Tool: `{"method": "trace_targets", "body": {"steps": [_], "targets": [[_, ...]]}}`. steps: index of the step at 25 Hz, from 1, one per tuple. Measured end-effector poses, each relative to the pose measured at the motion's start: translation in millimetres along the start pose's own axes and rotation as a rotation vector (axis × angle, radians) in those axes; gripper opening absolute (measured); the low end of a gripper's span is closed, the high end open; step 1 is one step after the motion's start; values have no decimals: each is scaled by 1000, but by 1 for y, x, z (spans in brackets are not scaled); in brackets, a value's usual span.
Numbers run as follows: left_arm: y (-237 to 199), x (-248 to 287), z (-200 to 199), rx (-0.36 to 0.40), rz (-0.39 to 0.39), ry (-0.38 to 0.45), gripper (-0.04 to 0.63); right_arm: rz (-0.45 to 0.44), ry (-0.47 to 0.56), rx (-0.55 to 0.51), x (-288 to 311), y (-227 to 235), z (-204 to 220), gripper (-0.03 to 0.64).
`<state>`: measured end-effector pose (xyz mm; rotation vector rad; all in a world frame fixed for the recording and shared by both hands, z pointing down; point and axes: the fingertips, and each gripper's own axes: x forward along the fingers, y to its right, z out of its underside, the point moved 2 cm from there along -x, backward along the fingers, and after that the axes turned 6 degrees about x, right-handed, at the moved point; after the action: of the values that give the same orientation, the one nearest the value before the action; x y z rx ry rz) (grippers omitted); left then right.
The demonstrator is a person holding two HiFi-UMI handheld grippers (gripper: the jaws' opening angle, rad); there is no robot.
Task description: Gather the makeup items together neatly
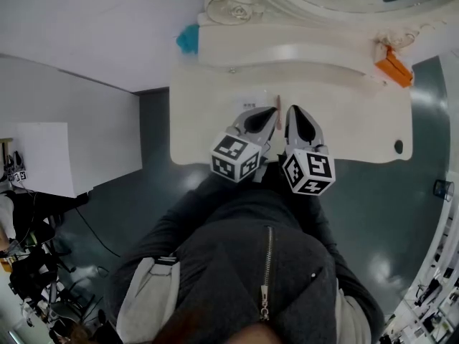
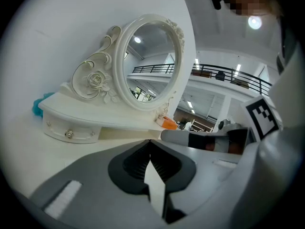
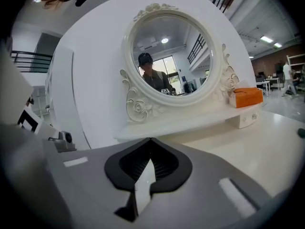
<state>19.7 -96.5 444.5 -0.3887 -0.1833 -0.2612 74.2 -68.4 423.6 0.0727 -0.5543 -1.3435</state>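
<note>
Both sets of jaws are closed tight and hold nothing: left gripper [image 2: 150, 143], right gripper [image 3: 150, 140]. Slim pink makeup stick [image 1: 278, 115] shows between their tips, over cream vanity tabletop [image 1: 208, 120]. Small orange box [image 1: 393, 67] sits on white mirror shelf [image 1: 287, 50].

Left gripper [image 1: 270, 113] and right gripper [image 1: 292, 110]: light grey shells, black ribbed pads [image 2: 136, 162], black-and-white marker cubes [image 1: 235, 156]. Person's got a dark grey zip-up jacket [image 1: 215, 242], silver zipper [image 1: 267, 278].

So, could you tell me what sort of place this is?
Likely a mock dressing corner in a big hall: a white vanity table, its ornate oval mirror, and a railed gallery behind.
</note>
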Motion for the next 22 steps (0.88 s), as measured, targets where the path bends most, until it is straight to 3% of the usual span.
{"method": "trace_targets", "body": {"steps": [12,22], "targets": [[-3,14,-14,24,-36,33,9,24,-16,-12,6,23,-13,2],[17,36,-11,55,9,-15,9,17,39,-14,1,43,-21,3]]}}
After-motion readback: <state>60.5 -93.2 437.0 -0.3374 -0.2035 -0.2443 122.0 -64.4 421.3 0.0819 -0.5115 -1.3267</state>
